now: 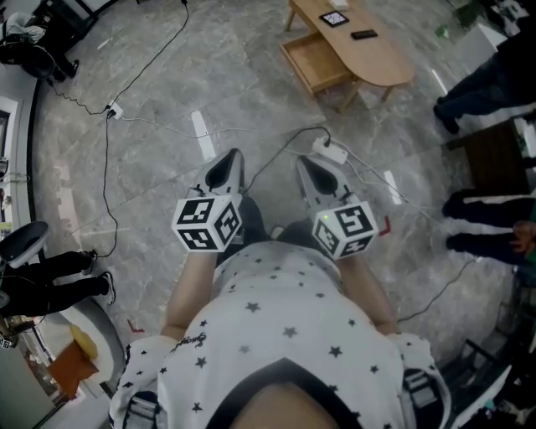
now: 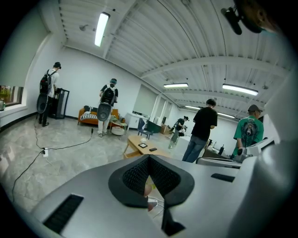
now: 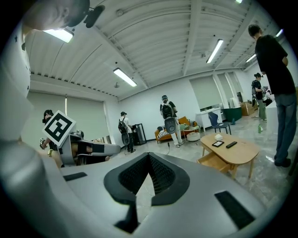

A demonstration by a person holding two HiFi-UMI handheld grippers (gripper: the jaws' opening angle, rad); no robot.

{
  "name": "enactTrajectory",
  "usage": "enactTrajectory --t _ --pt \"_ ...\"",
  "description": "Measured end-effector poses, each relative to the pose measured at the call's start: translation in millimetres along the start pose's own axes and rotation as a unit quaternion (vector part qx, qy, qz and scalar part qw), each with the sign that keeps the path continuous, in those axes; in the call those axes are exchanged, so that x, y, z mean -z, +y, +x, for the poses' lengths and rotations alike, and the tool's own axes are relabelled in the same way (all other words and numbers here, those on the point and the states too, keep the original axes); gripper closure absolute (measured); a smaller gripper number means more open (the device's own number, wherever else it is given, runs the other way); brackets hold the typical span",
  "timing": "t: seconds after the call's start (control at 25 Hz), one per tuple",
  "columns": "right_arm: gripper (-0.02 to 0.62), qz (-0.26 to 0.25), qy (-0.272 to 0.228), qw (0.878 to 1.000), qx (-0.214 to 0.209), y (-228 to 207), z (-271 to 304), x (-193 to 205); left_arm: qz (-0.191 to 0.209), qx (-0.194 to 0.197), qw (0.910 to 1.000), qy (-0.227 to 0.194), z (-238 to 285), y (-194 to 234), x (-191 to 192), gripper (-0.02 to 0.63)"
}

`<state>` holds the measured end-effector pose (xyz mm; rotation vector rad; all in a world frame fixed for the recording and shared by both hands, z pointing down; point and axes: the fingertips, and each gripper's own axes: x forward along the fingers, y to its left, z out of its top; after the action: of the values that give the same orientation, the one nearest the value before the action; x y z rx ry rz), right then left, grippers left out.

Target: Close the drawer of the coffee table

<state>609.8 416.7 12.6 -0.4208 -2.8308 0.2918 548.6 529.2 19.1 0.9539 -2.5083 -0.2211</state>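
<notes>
The light wooden coffee table [image 1: 368, 50] stands on the floor well ahead of me, at the top of the head view. Its drawer [image 1: 314, 60] is pulled out toward the left side. Both grippers are held side by side in front of my body, far short of the table. My left gripper [image 1: 234, 155] is shut with nothing in it, and so is my right gripper [image 1: 303, 161]. The right gripper view shows the table [image 3: 233, 149] with the open drawer [image 3: 213, 160] to the right of the shut jaws. In the left gripper view the table [image 2: 142, 145] sits small just above the jaws.
A tablet [image 1: 334, 18] and a remote [image 1: 363, 34] lie on the table top. A white power strip [image 1: 332, 152] and cables trail across the grey floor between me and the table. People stand at the right [image 1: 481, 80] beside a dark cabinet [image 1: 496, 155], and another at the left [image 1: 50, 281].
</notes>
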Motion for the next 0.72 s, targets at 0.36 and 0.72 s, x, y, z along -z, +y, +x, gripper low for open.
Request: enactTrajectory --t 0.36,0.72 --pt "0.588 0.0 0.006 1.0 0.001 -8 24 2 -0.003 0.007 1.0 0.0 25 18 -5 0.6" --pt "0.588 0.018 0.004 0.999 0.029 -21 81 -6 0.02 0.04 0.9988 0.02 73 54 -29 0.598"
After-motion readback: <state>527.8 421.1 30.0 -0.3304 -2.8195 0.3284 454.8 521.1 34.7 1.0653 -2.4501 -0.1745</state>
